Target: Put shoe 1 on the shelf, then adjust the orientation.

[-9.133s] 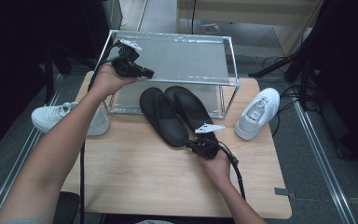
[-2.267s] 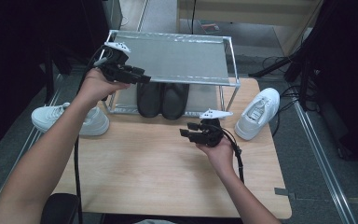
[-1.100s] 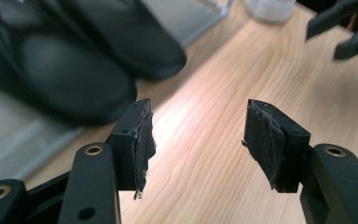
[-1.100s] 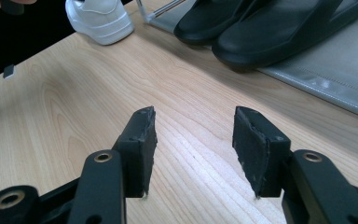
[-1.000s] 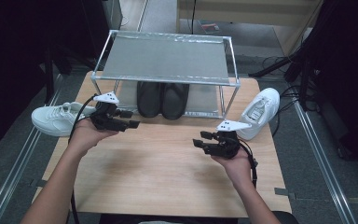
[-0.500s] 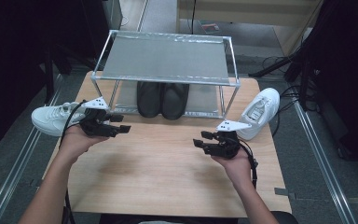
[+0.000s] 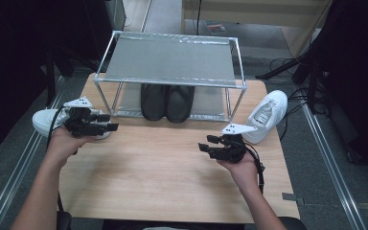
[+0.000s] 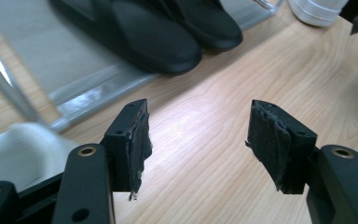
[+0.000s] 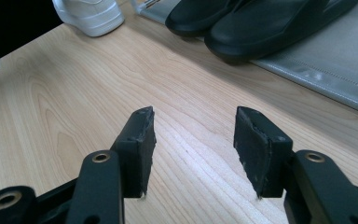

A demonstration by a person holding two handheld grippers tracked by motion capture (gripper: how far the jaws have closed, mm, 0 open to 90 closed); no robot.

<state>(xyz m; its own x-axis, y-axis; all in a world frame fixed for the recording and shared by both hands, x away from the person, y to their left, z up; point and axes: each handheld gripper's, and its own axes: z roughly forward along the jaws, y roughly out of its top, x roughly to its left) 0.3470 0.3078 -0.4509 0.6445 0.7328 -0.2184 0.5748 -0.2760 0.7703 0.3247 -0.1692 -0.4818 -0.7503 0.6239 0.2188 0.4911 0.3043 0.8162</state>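
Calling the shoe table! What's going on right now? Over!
Left gripper open, empty. Right gripper open, empty. Pair of black rubber slippers on metal rack's bottom shelf. White sneakers outside, nothing blocking.

The table (image 7: 163,167) is pale wood with a fine brown grain. Both slippers (image 7: 166,101) are plain matte black. The rack (image 7: 170,60) is silver-grey metal, its shelves a flat grey. The left sneaker (image 7: 48,122) and the right sneaker (image 7: 267,115) are white. The left claw (image 7: 109,122) and right claw (image 7: 206,143) are black, each topped by a light grey plate; brass-coloured rivets dot the jaws.
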